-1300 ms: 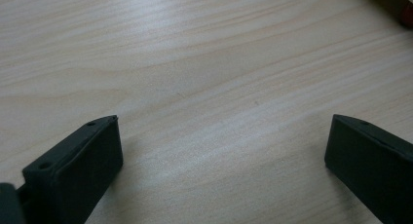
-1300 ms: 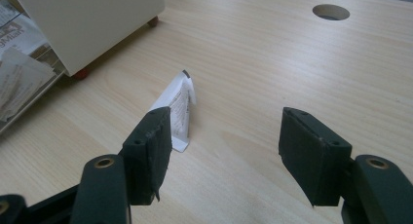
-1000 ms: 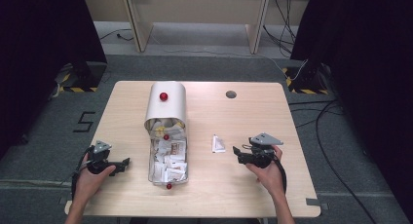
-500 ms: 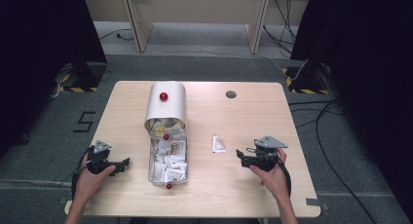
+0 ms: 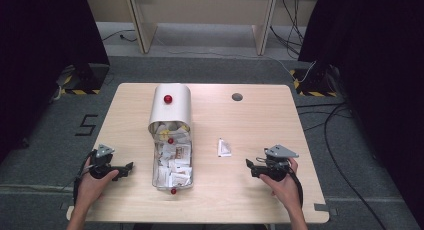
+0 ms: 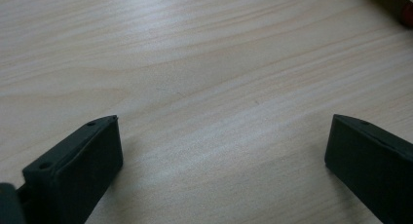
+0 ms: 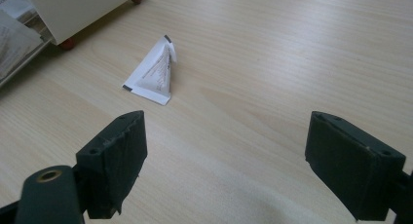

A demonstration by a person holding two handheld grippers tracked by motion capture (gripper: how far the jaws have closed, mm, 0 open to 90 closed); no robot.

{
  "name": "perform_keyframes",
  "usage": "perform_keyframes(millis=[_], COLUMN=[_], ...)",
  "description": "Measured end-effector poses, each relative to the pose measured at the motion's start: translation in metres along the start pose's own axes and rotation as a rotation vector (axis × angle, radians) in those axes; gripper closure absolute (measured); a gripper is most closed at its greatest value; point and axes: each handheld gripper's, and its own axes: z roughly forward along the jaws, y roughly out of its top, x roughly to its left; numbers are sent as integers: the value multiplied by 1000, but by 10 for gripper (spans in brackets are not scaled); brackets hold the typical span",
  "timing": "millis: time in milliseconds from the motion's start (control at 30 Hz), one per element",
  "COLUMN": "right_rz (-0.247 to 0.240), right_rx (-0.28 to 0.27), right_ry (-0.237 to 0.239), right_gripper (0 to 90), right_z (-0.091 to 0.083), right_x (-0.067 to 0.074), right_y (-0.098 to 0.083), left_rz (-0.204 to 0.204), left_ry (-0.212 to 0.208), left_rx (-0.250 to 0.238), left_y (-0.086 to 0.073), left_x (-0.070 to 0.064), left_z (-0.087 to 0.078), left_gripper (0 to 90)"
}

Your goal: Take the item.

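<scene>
Your tongs rest wide, with the little packet lying loose.

Your right tongs (image 5: 252,168) have just been opening with nothing between them; the white packet (image 5: 224,147) lies on the surface (image 5: 260,125) near them, beside the container (image 5: 171,162). Your left tongs (image 5: 127,167) gape, holding nothing.

Light wood table (image 5: 260,120), rounded corners, round grey grommet hole (image 5: 237,96) near far edge. Grey carpet floor (image 5: 210,70) all round; white mark shaped like a 5 (image 5: 86,125) off the table's left edge. Black curtains (image 5: 45,45) hang both sides. Yellow-black hazard-striped stand bases (image 5: 75,90) near both far corners. Pale wooden furniture legs (image 5: 139,20) beyond. Cables (image 5: 330,125) trail on the right floor.
</scene>
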Motion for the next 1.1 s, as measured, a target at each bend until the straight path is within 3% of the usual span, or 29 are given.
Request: perform_keyframes(millis=[533,1100], right_rz=[-15,-3], right_rx=[37,59], right_ry=[0,-22], right_gripper=[167,168], right_z=[-4,-17], right_x=[7,4], right_y=[-21,-42], left_rz=[1,1], left_ry=[-1,0], left_rx=[0,0], left_y=[0,0], left_x=[0,0], left_z=[0,0], left_gripper=[0,0])
